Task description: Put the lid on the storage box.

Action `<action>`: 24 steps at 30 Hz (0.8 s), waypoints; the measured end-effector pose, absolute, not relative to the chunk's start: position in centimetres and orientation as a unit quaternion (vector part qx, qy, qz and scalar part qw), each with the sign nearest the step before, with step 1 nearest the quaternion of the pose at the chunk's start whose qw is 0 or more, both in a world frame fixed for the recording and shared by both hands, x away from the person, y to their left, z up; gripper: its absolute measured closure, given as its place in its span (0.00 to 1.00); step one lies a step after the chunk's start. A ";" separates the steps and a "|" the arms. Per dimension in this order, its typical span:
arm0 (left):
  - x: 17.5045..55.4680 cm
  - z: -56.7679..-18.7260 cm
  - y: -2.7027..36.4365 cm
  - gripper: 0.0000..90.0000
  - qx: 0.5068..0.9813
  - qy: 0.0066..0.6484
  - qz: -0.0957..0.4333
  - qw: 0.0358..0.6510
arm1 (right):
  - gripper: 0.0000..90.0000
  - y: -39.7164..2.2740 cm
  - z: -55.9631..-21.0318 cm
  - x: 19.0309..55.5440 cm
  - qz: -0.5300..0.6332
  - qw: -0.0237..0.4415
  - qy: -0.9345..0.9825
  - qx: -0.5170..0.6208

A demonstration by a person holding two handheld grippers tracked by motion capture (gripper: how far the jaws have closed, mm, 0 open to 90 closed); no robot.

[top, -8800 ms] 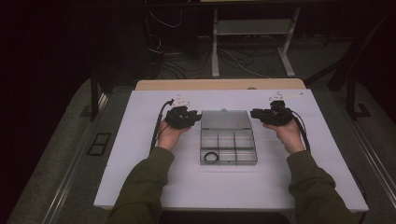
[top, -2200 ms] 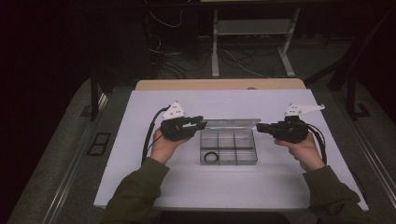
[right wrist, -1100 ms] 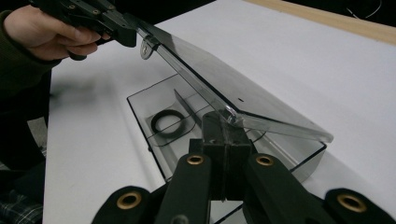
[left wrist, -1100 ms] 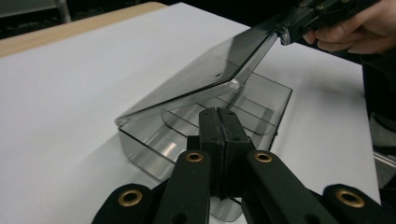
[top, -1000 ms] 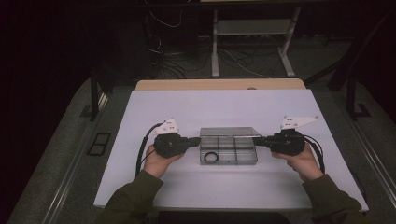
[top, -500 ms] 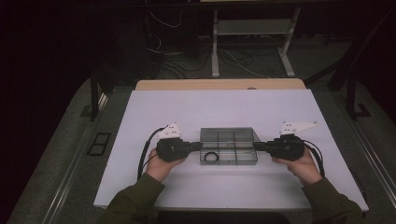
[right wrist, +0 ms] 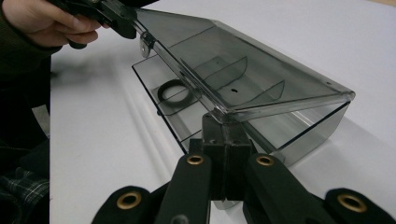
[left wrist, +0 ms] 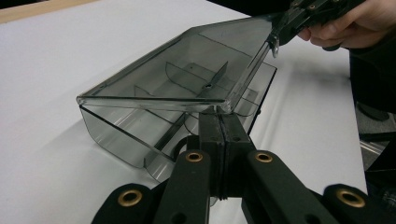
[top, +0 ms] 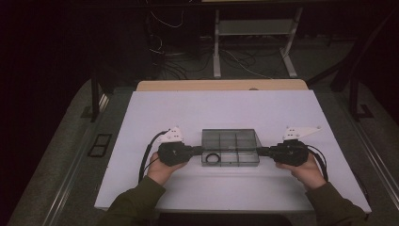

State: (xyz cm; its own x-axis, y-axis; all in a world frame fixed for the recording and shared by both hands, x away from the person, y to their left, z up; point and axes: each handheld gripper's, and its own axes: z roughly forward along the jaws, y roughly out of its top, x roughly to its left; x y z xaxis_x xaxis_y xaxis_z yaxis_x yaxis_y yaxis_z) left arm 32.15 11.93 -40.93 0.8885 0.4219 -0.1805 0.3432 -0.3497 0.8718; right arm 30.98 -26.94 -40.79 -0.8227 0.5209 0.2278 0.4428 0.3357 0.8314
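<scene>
A smoky clear compartment box [top: 244, 160] sits mid-table on the white sheet. Its hinged lid [top: 229, 139] is tilted up a little at the near side. My left gripper [top: 200, 150] is shut, and the lid's front left corner [left wrist: 219, 105] rests on its tips [left wrist: 219, 119]. My right gripper [top: 261, 151] is shut too, its tips [right wrist: 223, 123] under the front right corner of the lid [right wrist: 247, 65]. A black ring [top: 213, 158] lies in the near left compartment, with the ring [right wrist: 175, 92] seen under the raised lid. The other compartments look bare.
The white sheet [top: 226, 108] covers the table, with a wooden strip [top: 221, 85] at the far edge. Beyond it are dark floor, loose cables [top: 174, 66] and a metal stand [top: 256, 33]. A black cable [top: 146, 157] loops left of my left gripper.
The lid has swung down from nearly upright to a shallow tilt. Both grippers came down and toward the near edge with it. In the last half second almost nothing moved.
</scene>
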 end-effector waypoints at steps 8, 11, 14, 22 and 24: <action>31.9 -41.5 11.9 0.98 0.825 0.235 0.037 0.513 | 0.99 -27.1 -41.2 30.6 0.487 0.045 0.821 0.296; 31.8 -41.7 11.9 0.98 0.827 0.235 0.038 0.509 | 0.99 -27.1 -41.5 30.5 0.483 0.044 0.823 0.296; 31.8 -41.8 11.9 0.98 0.826 0.236 0.038 0.510 | 0.99 -27.1 -41.6 30.4 0.481 0.045 0.823 0.299; 31.4 -42.2 11.8 0.98 0.836 0.232 0.041 0.495 | 0.99 -27.3 -42.0 29.9 0.472 0.051 0.827 0.302; 31.3 -42.4 11.7 0.98 0.838 0.231 0.042 0.492 | 0.99 -27.4 -42.1 29.9 0.470 0.051 0.828 0.302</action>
State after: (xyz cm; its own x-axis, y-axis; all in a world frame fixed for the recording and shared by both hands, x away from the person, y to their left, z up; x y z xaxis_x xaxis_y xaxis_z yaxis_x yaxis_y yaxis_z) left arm 31.32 11.73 -42.36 0.8894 0.4289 -0.1582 0.3470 -0.4080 0.8444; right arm 29.88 -27.36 -42.09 -0.8125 0.5480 0.1988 0.4514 0.3756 0.8094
